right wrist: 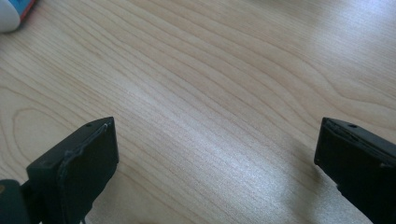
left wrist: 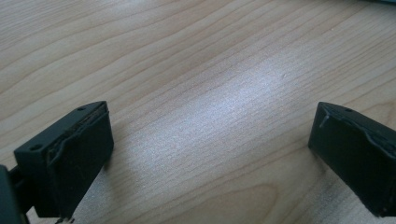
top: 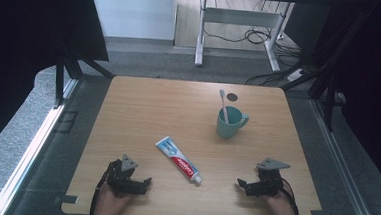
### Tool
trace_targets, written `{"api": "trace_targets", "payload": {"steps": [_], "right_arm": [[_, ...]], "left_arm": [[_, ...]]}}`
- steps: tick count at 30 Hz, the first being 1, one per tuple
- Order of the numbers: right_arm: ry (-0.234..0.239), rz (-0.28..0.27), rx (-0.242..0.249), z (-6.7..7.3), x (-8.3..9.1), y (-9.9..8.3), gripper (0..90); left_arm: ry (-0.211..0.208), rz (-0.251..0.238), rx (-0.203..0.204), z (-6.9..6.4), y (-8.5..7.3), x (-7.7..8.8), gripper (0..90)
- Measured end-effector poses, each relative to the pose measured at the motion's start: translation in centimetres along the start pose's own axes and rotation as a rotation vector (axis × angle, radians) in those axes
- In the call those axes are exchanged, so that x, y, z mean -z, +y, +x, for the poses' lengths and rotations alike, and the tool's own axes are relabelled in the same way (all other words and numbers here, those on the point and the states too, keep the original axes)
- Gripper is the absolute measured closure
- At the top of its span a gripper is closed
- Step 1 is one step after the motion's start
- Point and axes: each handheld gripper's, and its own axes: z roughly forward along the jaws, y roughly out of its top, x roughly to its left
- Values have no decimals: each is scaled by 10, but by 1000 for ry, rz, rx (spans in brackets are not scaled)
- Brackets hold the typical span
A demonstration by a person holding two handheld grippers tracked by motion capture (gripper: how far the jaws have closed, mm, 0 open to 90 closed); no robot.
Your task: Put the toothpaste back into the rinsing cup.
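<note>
Looking down from the high view, the light wooden table (top: 143, 104) fills the middle of the frame; the black left gripper (top: 143, 184) sits at the lower left and the black right gripper (top: 241, 185) at the lower right, each held by a hand coming in from the bottom edge; both rest low by the table's near edge, well apart from each other. Between them, a bit higher in the frame, lies the white, blue and red toothpaste tube (top: 179, 159), flat on the wood, its white cap toward the lower right; red writing runs along it, but it is too small to read for sure. Further up and right stands the teal mug (top: 229, 123) with a pink toothbrush (top: 223, 105) leaning inside it.

In the left gripper view the jaws stand wide apart with bare wood between them, holding nothing; the right gripper view shows the same wide gap and nothing held, plus the tube's white cap (right wrist: 9, 18) in the upper left corner.
</note>
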Motion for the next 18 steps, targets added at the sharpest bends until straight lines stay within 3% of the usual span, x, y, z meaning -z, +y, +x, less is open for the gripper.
{"api": "trace_targets", "payload": {"steps": [18], "right_arm": [[39,6,-6,7,3,19,21]], "left_arm": [[0,0,0,0,0,0,0]]}}
